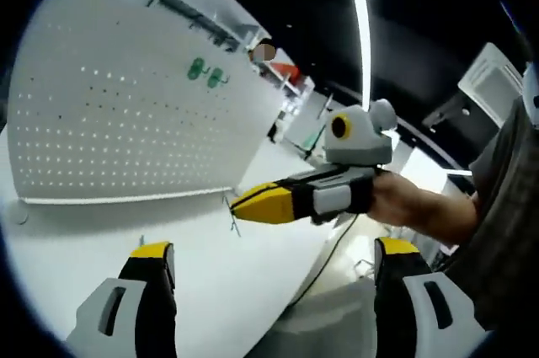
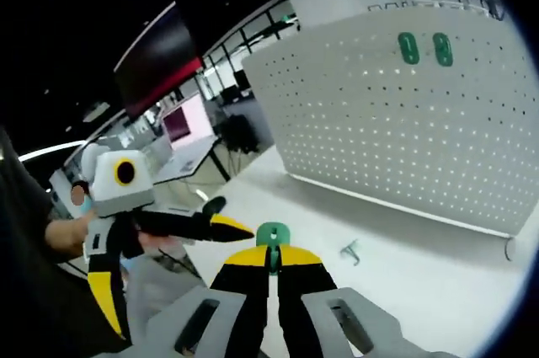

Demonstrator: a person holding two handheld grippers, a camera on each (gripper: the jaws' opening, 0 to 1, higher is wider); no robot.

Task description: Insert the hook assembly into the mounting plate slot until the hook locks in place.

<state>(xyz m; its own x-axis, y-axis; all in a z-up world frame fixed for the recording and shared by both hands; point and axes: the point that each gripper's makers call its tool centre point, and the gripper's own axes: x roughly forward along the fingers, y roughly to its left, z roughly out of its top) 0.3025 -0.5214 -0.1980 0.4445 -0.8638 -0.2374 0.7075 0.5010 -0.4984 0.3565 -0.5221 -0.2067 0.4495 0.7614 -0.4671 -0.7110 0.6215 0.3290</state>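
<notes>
Small green hook assembly [image 2: 271, 236], flat rounded tab with a hole, pinched between the closed yellow tips of the right hand-held gripper [image 2: 271, 259], low over the white tabletop [image 2: 421, 265] well short of the far white perforated mounting plate [image 2: 396, 122]. Two more green hooks [image 2: 424, 49] already hung high on that plate. Left hand-held gripper [image 1: 274, 257] spread wide and empty above the tabletop, a hand [image 1: 413, 205] gripping the right one.

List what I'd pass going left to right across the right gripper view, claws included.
Other yellow-tipped claw in a person's hand → green plastic hook piece clamped in this view's own claw → small metal hook lying on the white table → two green hooks on the white pegboard.
</notes>
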